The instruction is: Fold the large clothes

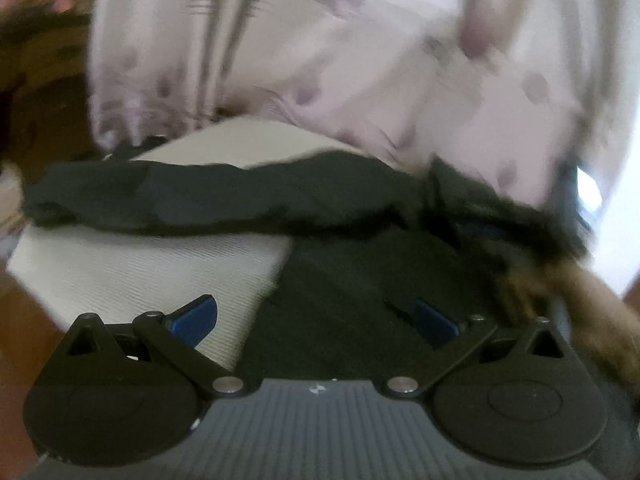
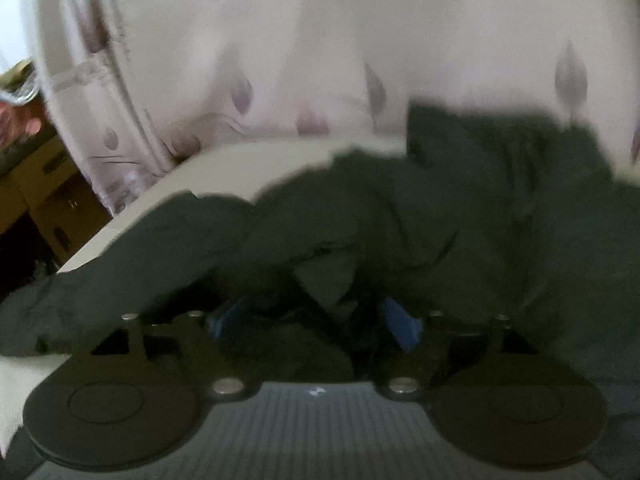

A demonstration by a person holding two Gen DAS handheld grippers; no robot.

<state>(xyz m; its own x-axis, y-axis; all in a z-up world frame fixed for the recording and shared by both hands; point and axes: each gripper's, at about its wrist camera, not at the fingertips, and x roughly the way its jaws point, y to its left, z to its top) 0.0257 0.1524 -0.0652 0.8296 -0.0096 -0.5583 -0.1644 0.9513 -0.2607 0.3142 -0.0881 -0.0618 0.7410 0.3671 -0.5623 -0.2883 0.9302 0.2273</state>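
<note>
Left wrist view: dark garment [image 1: 224, 196] sprawls limp across the white desk [image 1: 132, 268] (soft, light, fur-trimmed at 3 o'clock). Left tongs [image 1: 316, 320] gape wide; right tongs [image 2: 320, 320] pinch bunched cloth—grip hems.

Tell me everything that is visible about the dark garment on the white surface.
The dark garment looks like soft, matte, black-green cloth, crumpled and not yet folded flat. It lies on the white surface, one long band stretching across it. In the right wrist view it bunches up between the blue fingers of the right tongs; blur hides finer detail.
</note>
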